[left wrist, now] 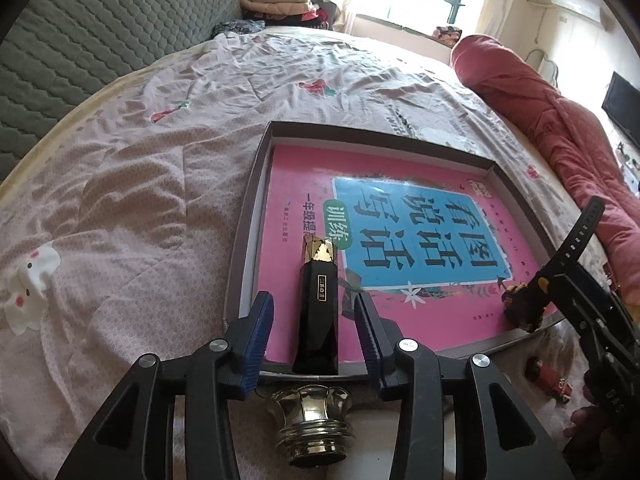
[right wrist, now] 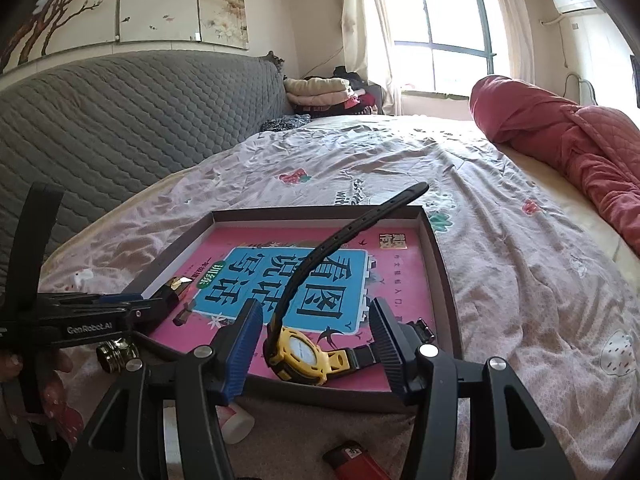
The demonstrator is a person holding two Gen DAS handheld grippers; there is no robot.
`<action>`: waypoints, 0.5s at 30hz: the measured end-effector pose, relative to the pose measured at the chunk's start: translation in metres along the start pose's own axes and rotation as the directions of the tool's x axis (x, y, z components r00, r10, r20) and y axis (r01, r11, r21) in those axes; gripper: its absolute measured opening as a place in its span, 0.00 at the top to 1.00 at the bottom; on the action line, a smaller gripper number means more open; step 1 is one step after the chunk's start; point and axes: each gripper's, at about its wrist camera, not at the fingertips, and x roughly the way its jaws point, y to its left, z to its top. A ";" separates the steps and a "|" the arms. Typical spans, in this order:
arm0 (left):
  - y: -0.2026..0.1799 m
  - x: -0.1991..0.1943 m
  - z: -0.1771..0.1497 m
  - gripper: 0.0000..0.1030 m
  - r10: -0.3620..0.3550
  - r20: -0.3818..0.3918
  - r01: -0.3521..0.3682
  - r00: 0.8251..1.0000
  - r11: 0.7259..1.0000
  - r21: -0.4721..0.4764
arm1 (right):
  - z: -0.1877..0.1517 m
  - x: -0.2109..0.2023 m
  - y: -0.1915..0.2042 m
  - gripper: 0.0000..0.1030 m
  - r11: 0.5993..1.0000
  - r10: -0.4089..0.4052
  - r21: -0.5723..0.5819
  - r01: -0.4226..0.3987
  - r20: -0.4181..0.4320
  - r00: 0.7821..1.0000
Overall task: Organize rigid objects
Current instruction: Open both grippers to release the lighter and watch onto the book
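A shallow brown box (left wrist: 249, 216) lies on the bed with a pink book (left wrist: 292, 184) flat inside it. On the book's near left part lies a black bottle with a gold cap (left wrist: 316, 312). My left gripper (left wrist: 314, 338) straddles it, open, with gaps on both sides of the bottle. In the right wrist view a yellow watch (right wrist: 300, 354) lies on the book (right wrist: 400, 280) at the box's (right wrist: 442, 264) near edge, its black strap arching up. My right gripper (right wrist: 314, 342) stands open around the watch without touching it.
A brass knob-shaped piece (left wrist: 312, 420) lies on the sheet just in front of the box. A red lighter (right wrist: 352, 462) and a white cylinder (right wrist: 239, 424) lie under the right gripper. A red quilt roll (right wrist: 560, 140) lines the bed's right side, and a grey headboard (right wrist: 120, 112) stands to the left.
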 end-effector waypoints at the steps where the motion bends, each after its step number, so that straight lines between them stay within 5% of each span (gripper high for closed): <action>1: 0.000 -0.001 0.000 0.58 -0.002 0.004 0.002 1.000 1.000 -0.001 | 0.000 -0.001 0.000 0.47 1.000 -0.002 -0.001 0.002 0.001 1.000; 15: 0.004 -0.032 0.002 0.46 -0.009 0.085 0.010 0.996 1.000 -0.009 | 0.001 -0.016 -0.008 0.47 0.999 -0.027 0.031 0.026 0.032 0.999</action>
